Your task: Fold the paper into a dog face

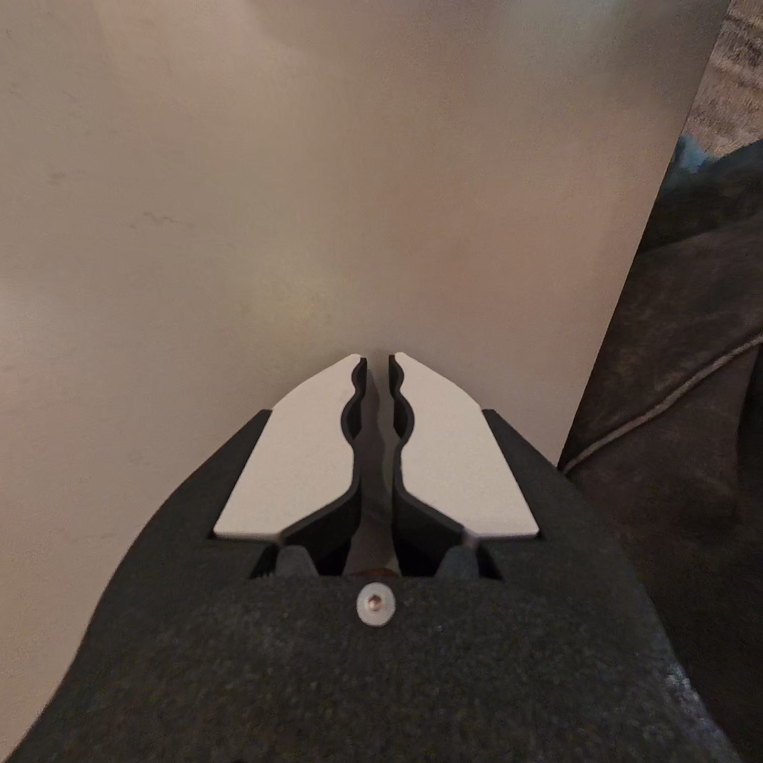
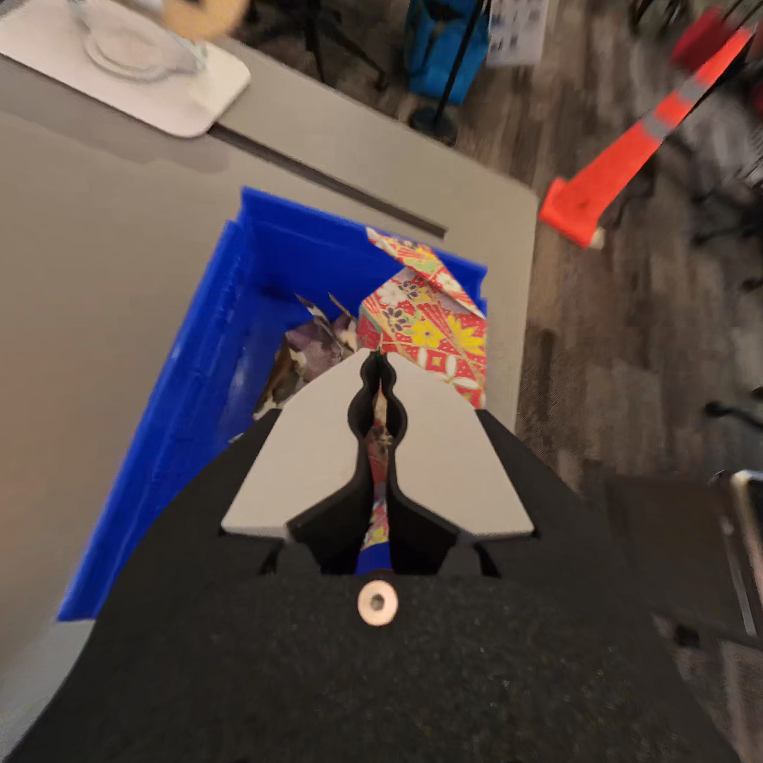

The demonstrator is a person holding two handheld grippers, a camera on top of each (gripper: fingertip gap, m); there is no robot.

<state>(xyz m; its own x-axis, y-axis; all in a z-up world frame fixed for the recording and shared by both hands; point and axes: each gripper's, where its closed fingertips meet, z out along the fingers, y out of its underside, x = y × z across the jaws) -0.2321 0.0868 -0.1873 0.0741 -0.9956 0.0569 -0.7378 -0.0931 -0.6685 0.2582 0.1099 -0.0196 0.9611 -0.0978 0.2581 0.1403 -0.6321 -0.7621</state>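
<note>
Though blurred, right tongs pinch patterned paper over blue bin.

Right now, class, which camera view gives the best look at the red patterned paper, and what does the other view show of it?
The right wrist view: the red patterned paper is pinched in the right gripper above the blue bin. The left wrist view shows none of it, only the left gripper over the bare table.

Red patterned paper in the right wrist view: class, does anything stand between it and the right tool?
Nothing visible does. The right tool is shut on the red patterned paper, which sits over the blue bin at the table corner. Purple folded paper lies beside it in the bin, not between them.
</note>
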